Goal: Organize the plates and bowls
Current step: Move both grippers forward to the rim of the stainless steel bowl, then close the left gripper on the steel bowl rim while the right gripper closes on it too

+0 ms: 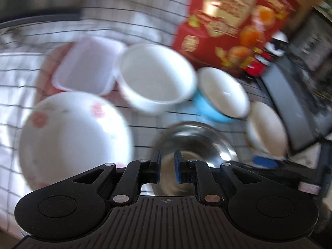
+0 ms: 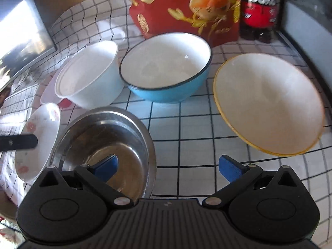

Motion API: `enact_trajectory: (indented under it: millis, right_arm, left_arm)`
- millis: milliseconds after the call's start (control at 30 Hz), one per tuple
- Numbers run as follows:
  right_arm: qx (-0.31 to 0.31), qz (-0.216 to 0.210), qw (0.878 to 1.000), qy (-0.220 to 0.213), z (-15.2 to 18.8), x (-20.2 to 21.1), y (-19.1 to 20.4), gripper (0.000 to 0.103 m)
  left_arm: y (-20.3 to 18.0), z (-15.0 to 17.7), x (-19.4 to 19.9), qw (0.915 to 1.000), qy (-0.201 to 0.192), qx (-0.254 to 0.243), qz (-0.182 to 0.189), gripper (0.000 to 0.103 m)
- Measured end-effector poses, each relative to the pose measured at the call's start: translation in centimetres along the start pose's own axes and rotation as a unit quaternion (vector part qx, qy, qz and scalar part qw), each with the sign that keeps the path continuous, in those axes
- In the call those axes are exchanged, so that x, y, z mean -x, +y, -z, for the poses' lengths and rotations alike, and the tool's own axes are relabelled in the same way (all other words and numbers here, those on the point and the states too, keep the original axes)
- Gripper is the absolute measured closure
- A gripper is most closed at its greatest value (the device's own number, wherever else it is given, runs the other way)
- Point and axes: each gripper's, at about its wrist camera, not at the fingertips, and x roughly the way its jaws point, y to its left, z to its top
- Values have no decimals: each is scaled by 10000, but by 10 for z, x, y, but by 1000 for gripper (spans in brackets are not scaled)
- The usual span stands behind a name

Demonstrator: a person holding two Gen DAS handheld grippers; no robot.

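Steel bowl (image 2: 103,151) sits nearest, on the checked cloth (image 2: 186,128), right below both claws. Likely light, rigid and slick; a thin rolled rim is the only real purchase, so pinch across the near rim, one pad inside, one outside.

Left gripper (image 1: 167,166): jaws narrow, nearly shut, nothing between the pads; it hangs over the steel bowl's near edge. Right gripper (image 2: 168,168): jaws wide, empty, its left pad over the steel bowl's inside, its right pad over bare cloth.

Count, right view:
- Steel bowl, one.
- Blue bowl (image 2: 166,70), one, far centre; enamel look, probably heavier, chips if knocked.
- Yellow-rimmed bowl (image 2: 267,103), one, right; looks fragile, shallow, take by the rim.
- White tub (image 2: 89,76), one, far left; thin-walled, likely plastic and light, may flex.
- Flowered plate (image 2: 37,141), one, left, just beside the steel bowl; likely breakable, low edge hard to get under.
- Square container (image 1: 87,64), one, seen in the left view on a reddish tray or plate, blurred.

Behind: red box (image 2: 182,8), one; dark bottle (image 2: 259,10), one.
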Motion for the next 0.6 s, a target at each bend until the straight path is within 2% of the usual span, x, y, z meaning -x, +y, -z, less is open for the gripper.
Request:
enact_trajectory:
  millis: [67, 100, 267, 367, 433, 567, 600]
  right_arm:
    - [95, -51, 9999, 126, -2, -7, 0, 0]
    - [127, -61, 9998, 156, -2, -9, 1, 0]
    - [-15, -379, 9987, 335, -1, -17, 4, 0]
    - [-166, -621, 9968, 483, 3, -25, 1, 0]
    - [-236, -635, 9964, 505, 4, -28, -3, 0]
    - [-255, -757, 9956, 493, 5, -29, -8, 0]
    - [-226, -753, 9957, 499, 5, -29, -7, 0]
  left_arm:
    - [8, -1, -4, 9995, 10, -61, -322, 86]
    - [13, -2, -7, 9993, 62, -41, -359, 86]
    - [21, -5, -27, 9982, 507, 105, 298, 86]
    - [20, -1, -39, 9966, 762, 152, 259, 86]
    - [16, 1, -44, 9963, 807, 161, 249, 86]
    - [7, 1, -52, 9951, 871, 193, 424, 64]
    - [6, 0, -53, 9944, 893, 250, 500, 63]
